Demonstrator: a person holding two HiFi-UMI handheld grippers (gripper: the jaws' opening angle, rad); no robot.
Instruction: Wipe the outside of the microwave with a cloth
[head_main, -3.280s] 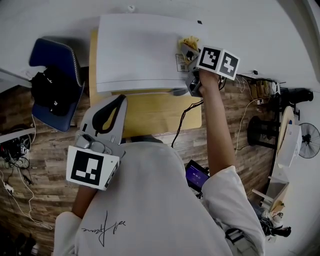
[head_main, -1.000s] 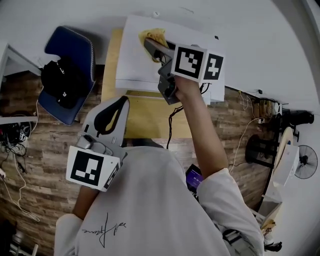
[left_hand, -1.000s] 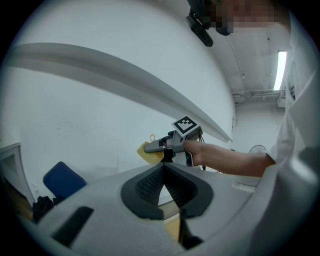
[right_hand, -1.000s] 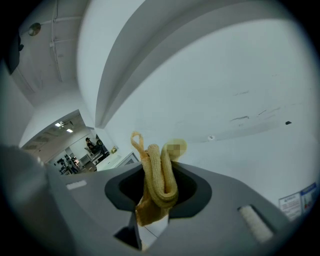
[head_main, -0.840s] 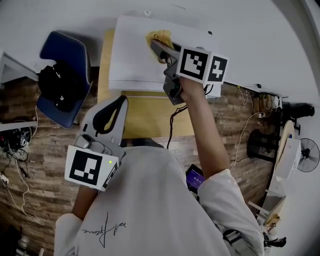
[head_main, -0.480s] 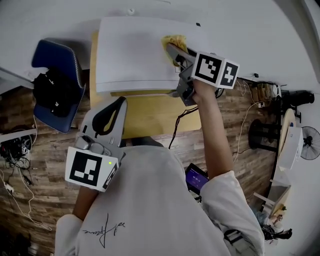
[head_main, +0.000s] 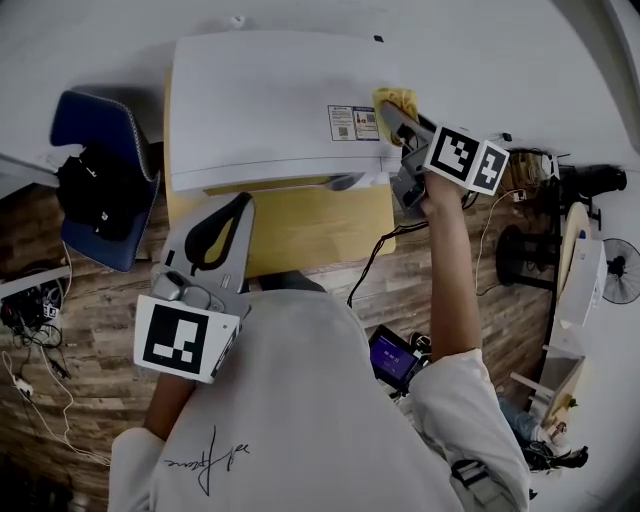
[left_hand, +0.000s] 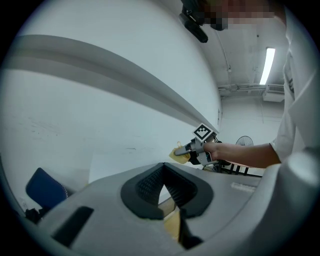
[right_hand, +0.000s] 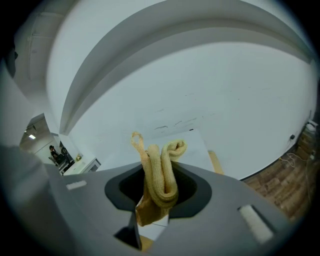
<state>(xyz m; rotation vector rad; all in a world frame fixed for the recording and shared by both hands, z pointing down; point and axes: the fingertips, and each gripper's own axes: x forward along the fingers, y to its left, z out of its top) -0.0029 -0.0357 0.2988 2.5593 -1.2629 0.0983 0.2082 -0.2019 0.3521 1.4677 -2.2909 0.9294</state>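
The right gripper (head_main: 398, 112) is clenched on the yellow cloth (head_main: 394, 99); in the right gripper view the cloth stands up folded between the jaws and some of it hangs below them. In the head view the cloth is pressed at the right edge of the white top of the microwave (head_main: 270, 100), near its far right corner and just beside the printed label (head_main: 354, 122). So almost all of the top lies to the left of this gripper, and the long axis of the microwave runs from left to right across the wooden worktop (head_main: 300, 225). I judge that the next stroke has to go back to the left along this axis, or go down over the right side wall, which the cloth is already next to. The left gripper (left_hand: 163, 186) has its jaws together with nothing between them. It is held back close to the person's body, well apart from the cloth, so the right one is clearly the nearer. Half a second ago the cloth was more inward on the top, to the left of where it is now. One second ago it was toward the left part, so the stroke has travelled rightward to the edge. The left gripper has kept its place.
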